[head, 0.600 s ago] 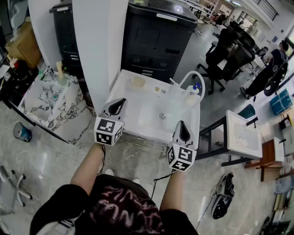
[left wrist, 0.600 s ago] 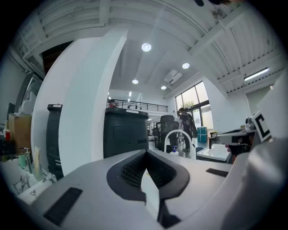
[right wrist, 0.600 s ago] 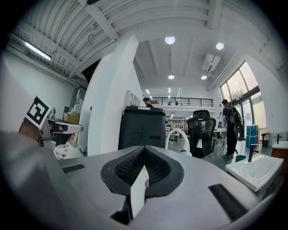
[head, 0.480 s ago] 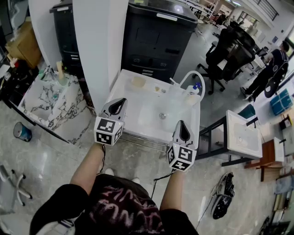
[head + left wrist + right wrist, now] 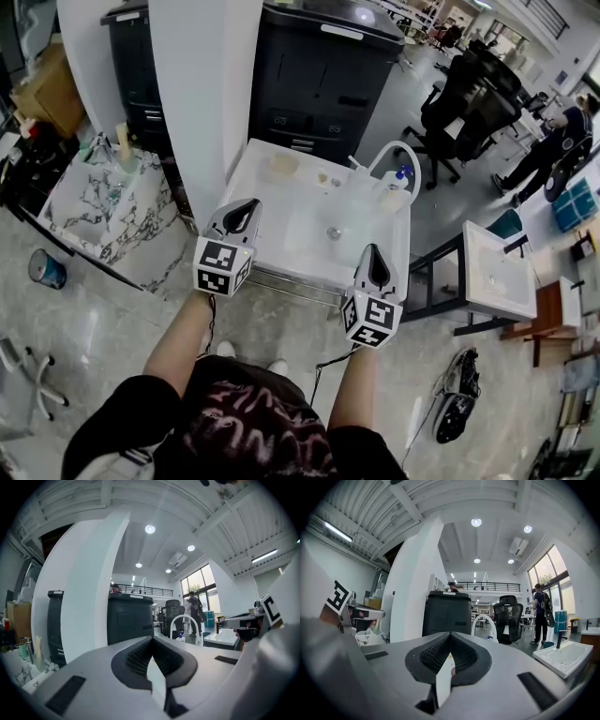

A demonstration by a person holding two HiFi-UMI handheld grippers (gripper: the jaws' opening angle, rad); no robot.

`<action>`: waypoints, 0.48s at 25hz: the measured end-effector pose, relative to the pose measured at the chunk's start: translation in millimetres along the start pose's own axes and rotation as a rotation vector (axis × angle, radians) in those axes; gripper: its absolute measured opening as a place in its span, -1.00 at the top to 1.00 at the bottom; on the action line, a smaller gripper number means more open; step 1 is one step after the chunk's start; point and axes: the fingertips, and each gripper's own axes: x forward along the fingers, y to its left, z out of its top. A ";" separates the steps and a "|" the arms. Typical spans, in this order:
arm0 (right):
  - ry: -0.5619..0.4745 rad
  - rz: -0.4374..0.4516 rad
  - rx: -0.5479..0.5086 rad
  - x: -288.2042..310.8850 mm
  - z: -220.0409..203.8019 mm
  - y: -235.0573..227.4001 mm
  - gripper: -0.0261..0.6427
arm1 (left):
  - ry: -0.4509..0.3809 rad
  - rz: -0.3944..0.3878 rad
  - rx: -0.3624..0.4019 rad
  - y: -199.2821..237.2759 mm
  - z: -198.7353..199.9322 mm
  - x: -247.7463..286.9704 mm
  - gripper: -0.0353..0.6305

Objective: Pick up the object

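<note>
Both my grippers, left (image 5: 242, 211) and right (image 5: 373, 258), are closed with nothing between the jaws, and they hover over the near edge of the white sink unit (image 5: 246, 180). Its basin (image 5: 305, 246) shows a drain (image 5: 333, 232). On the far ledge sit a pale dish (image 5: 282, 165), a small object (image 5: 322, 179) and a blue-capped bottle (image 5: 397, 177). A black cabinet (image 5: 319, 75) stands behind, a white pillar (image 5: 202, 103) is on the left, and there is open floor (image 5: 122, 314) around me.
</note>
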 end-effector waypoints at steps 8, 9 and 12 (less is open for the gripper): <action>-0.007 -0.020 -0.006 1.3 6.1 16.4 0.88 | -0.003 -0.006 -0.005 18.9 -1.9 -7.5 0.85; -0.006 -0.021 -0.009 2.1 6.8 19.9 0.88 | -0.004 -0.008 -0.007 22.3 -2.0 -8.1 0.85; -0.008 -0.029 -0.015 4.5 9.5 28.2 0.88 | -0.008 -0.021 -0.008 29.4 -2.3 -9.0 0.85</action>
